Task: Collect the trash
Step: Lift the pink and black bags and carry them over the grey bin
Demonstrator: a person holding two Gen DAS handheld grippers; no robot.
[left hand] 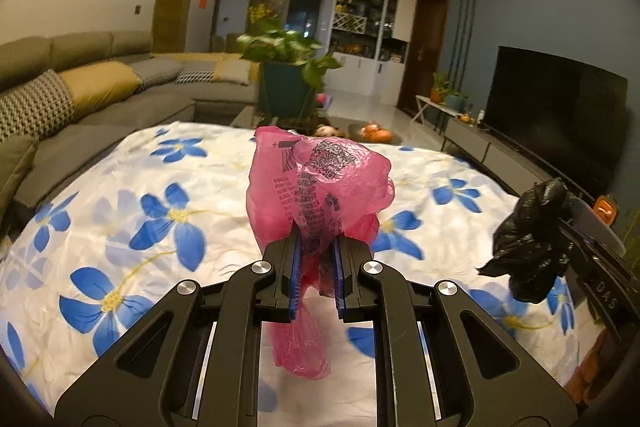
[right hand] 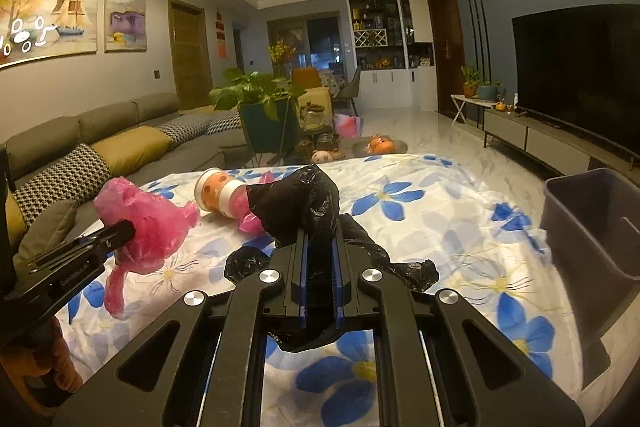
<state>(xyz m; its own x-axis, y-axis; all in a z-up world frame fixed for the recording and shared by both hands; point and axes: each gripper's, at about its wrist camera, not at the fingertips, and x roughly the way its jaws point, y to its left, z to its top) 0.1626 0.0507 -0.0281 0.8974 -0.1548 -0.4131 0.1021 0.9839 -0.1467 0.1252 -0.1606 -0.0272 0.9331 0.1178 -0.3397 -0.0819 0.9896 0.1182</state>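
Left tool [left hand: 314,255] clamped on crumpled pink bag [left hand: 316,187], right tool [right hand: 320,251] on black bag [right hand: 296,203]: light, limp, slippery film, best pinched at bunched folds.

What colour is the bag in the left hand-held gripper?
Pink, with black print; the bag shows best in the left wrist view, pinched in the left hand-held gripper.

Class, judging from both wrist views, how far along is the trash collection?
Done: both bags are lifted. In hand: the left gripper pinches a pink bag, the right gripper a black bag. Left: neither has reached the grey bin; a cup and other pink and black scraps remain on the cloth.
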